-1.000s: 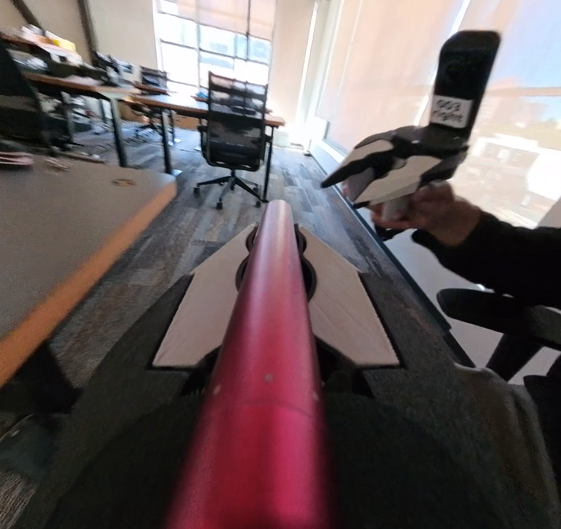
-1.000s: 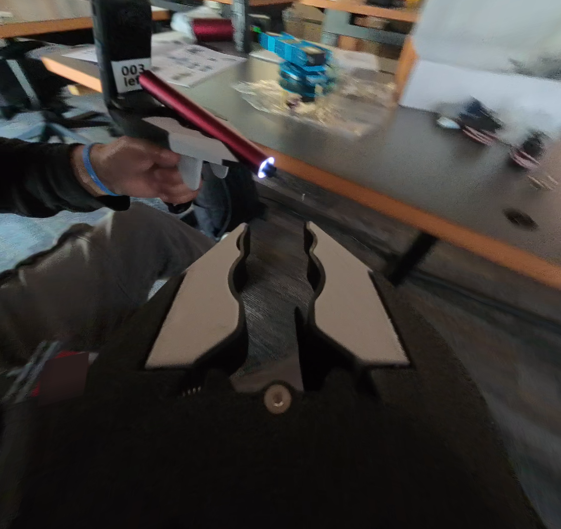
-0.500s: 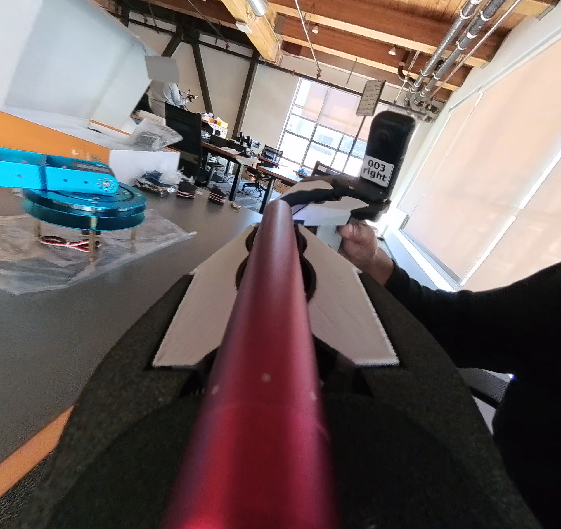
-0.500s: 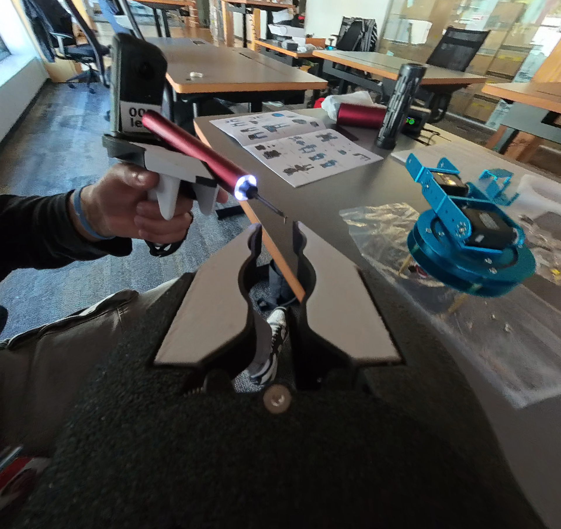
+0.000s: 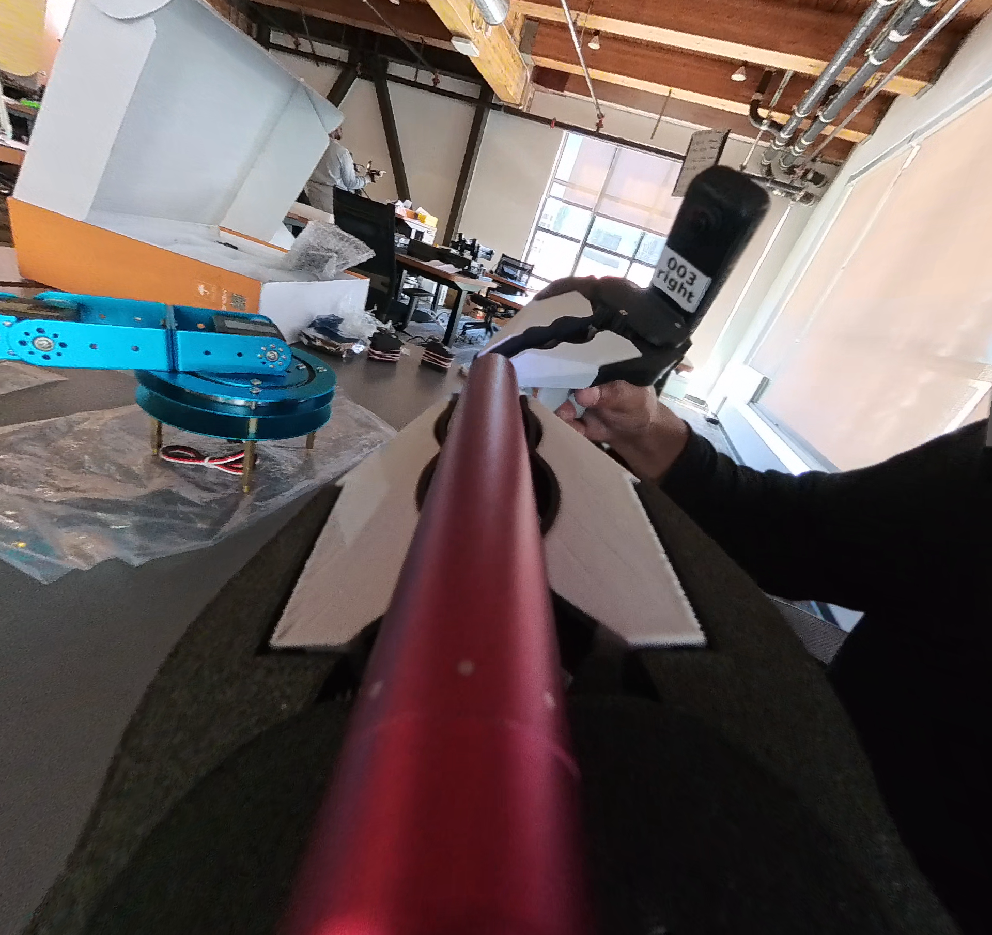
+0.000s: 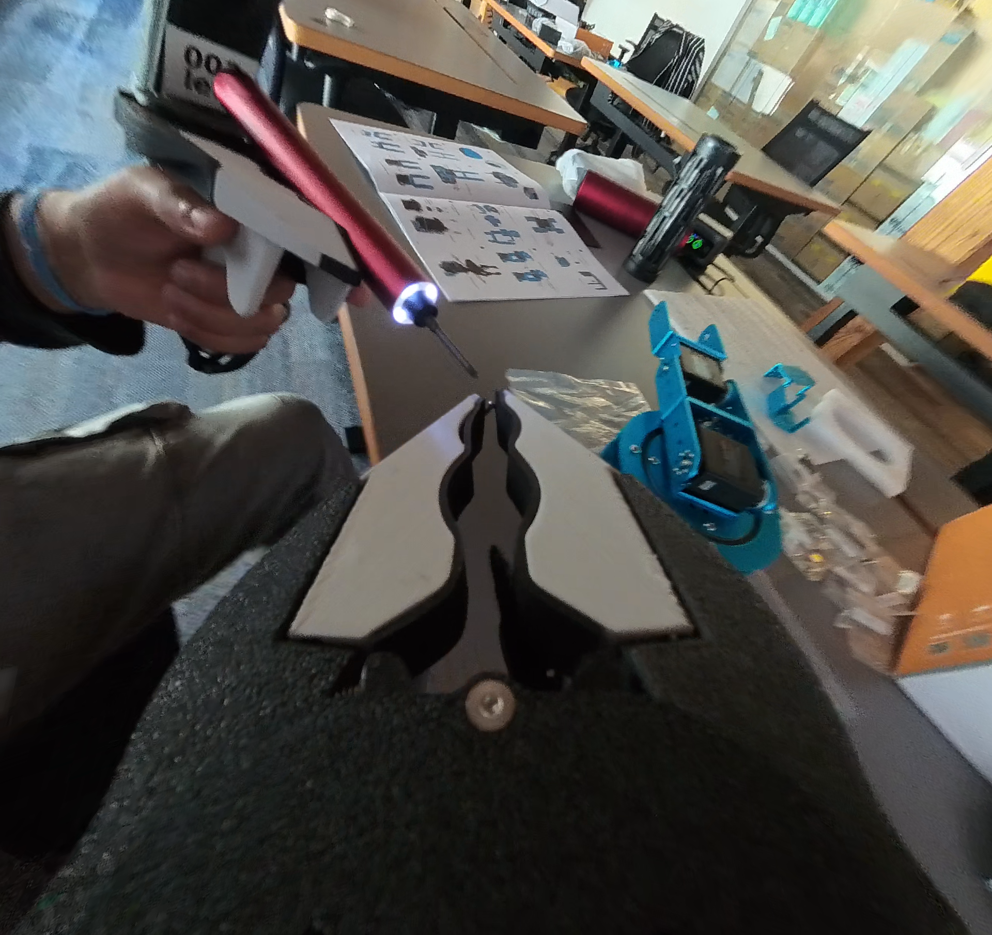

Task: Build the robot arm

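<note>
— What did the left gripper point(image 5: 486, 415) have in it?

— A red electric screwdriver point(image 6: 322, 200), a slim metallic tube clamped lengthwise between the white fingers point(image 5: 343, 549). From the right wrist view its front end carried a lit white ring, and a thin dark bit point(image 6: 453, 348) stuck out past it, angled down over the dark table point(image 6: 537, 334). The hand point(image 6: 145, 254) gripping that tool's handle wore a blue wristband.

— And the right gripper point(image 6: 488, 405)?

— Nearly closed, tips almost meeting. There seemed to be a tiny dark speck pinched right at the tips, but I couldn't tell what it was, or whether it was truly held. The bit's point hung just above and to the left of those tips, close but apart.

— What lay around them?

— A blue metal robot-arm base point(image 6: 703, 474) on clear plastic wrap point(image 5: 91, 490), just to the right of the right gripper. Behind it, an open instruction booklet point(image 6: 472, 222), a second red cylinder point(image 6: 612, 206), and an upright black textured cylinder point(image 6: 682, 206). An orange-and-white cardboard box point(image 5: 139, 157) stood open at the far side.
</note>
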Demonstrator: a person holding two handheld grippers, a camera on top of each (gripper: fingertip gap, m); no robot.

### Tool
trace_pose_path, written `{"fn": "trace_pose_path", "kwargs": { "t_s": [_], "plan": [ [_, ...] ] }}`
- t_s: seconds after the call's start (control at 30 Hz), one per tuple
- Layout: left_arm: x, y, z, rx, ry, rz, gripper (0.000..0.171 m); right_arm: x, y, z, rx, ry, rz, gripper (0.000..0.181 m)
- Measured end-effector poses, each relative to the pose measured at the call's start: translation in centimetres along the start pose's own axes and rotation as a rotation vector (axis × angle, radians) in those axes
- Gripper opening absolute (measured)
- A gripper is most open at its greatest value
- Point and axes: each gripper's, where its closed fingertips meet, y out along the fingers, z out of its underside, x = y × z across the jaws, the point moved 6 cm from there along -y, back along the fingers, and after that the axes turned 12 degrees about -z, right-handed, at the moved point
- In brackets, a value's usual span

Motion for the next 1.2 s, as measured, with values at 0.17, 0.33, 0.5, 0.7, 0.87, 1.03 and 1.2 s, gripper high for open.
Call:
{"fn": "trace_pose_path", "kwargs": {
  "t_s": [0.17,0.33,0.5,0.7,0.87,1.03,1.2],
  "plan": [
    [0.8,0.9,-0.1,0.025,-0.016,-0.027,0.02,-1.1,0.2,0.9,0.088,-0.297,0.092,0.003],
    [2.1,1.8,-0.3,0.074,-0.073,-0.044,0.02,-1.6,1.0,0.9,0.126,-0.491,0.12,0.002],
    [3.3,1.8,-1.1,0.089,-0.128,-0.033,0.02,-2.4,1.8,0.4,0.107,-0.539,0.093,0.002],
    [4.4,1.6,-1.5,0.115,-0.132,-0.046,0.021,-3.0,3.0,0.1,0.138,-0.591,0.04,0.003],
    [5.1,1.0,-2.2,0.116,-0.11,-0.061,0.019,-3.8,4.1,-0.2,0.157,-0.595,0.0,0.002],
    [5.8,0.5,-2.5,0.118,-0.104,-0.077,0.02,-4.3,5.3,-0.5,0.158,-0.6,-0.032,0.002],
    [6.5,0.0,-2.8,0.12,-0.102,-0.094,0.02,-4.7,6.4,-0.9,0.173,-0.612,-0.055,0.003]
  ]
}}
